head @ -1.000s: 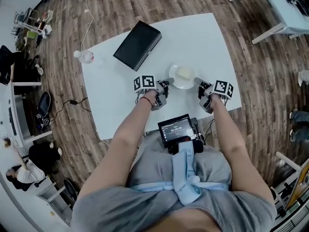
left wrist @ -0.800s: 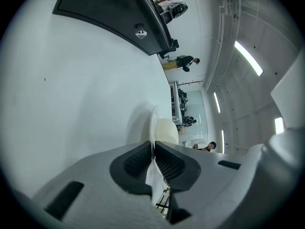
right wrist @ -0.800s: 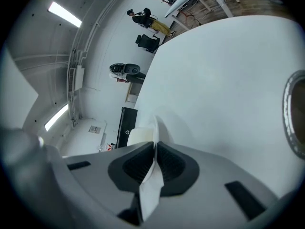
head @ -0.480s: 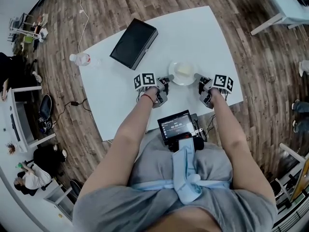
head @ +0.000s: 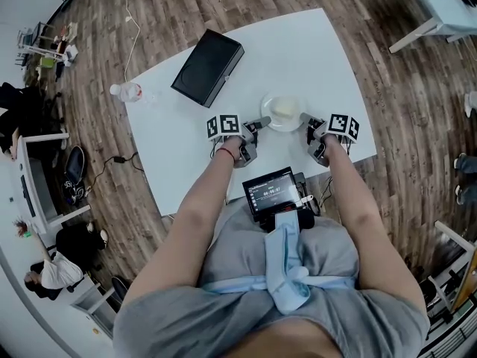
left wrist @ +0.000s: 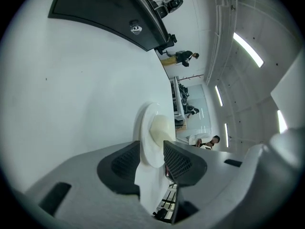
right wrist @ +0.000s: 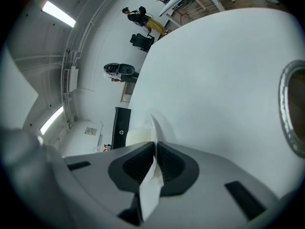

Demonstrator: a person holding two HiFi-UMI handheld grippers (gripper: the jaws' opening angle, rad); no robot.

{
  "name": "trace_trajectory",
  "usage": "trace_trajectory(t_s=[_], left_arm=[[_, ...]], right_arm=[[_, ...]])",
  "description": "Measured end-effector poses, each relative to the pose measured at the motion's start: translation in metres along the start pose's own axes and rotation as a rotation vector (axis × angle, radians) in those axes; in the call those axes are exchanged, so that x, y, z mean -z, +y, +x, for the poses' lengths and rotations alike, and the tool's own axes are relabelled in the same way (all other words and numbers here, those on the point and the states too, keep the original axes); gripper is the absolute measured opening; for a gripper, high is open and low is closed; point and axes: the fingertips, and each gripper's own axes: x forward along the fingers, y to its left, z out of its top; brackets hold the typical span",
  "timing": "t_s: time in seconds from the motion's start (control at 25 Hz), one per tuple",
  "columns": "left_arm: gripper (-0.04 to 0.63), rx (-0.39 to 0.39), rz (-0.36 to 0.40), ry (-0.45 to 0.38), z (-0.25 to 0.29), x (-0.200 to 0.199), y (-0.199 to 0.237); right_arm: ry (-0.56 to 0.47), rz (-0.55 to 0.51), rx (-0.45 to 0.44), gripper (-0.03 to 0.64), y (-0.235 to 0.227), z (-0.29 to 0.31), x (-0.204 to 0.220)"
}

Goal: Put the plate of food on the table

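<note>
The jaws of the left gripper (head: 260,123) have just been opening. They are now standing apart, with the left rim of the plate (head: 284,113) lying between the pads and not pinched by them. The plate itself is occupying the same spot on the table (head: 313,58) as in the earlier frame, and both hands are keeping their places on either side of it.

In the left gripper view, the left gripper (left wrist: 151,147) is showing its two dark ribbed pads spread to either side of the thin rim of the plate (left wrist: 147,123). In the right gripper view, the right gripper (right wrist: 156,147) is showing its jaws drawn together and clamped on the opposite rim of the plate (right wrist: 153,123), which is passing edge-on between the pads.

The plate is appearing as a round, white, shallow dish with a thin raised rim. It is carrying a single pale, cream-yellow lump of food (head: 284,110) at its centre, and this food (left wrist: 162,128) is looking smooth and rounded. The plate is resting flat on the white table, near the edge closest to the person, between the two grippers. A black box (head: 208,67) is lying farther back on the table, well apart from the plate.
</note>
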Motion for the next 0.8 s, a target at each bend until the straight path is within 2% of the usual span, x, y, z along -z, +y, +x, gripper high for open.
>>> trace_trajectory(t_s=[0.12, 0.24, 0.48, 0.8], left_arm=[[0.140, -0.011, 0.016, -0.005, -0.006, 0.001, -0.003], [0.140, 0.018, 0.037, -0.014, -0.010, 0.004, -0.017], [0.140, 0.029, 0.117, 0.040, -0.008, 0.023, -0.032], [0.137, 0.035, 0.134, 0.039, -0.006, 0.021, -0.038]], right_arm=[[0.002, 0.003, 0.002, 0.043, -0.001, 0.001, -0.001], [0.000, 0.005, 0.006, 0.043, -0.003, 0.002, -0.003], [-0.011, -0.035, 0.067, 0.044, -0.004, 0.004, -0.005], [-0.008, -0.100, 0.135, 0.072, -0.006, -0.005, -0.011]])
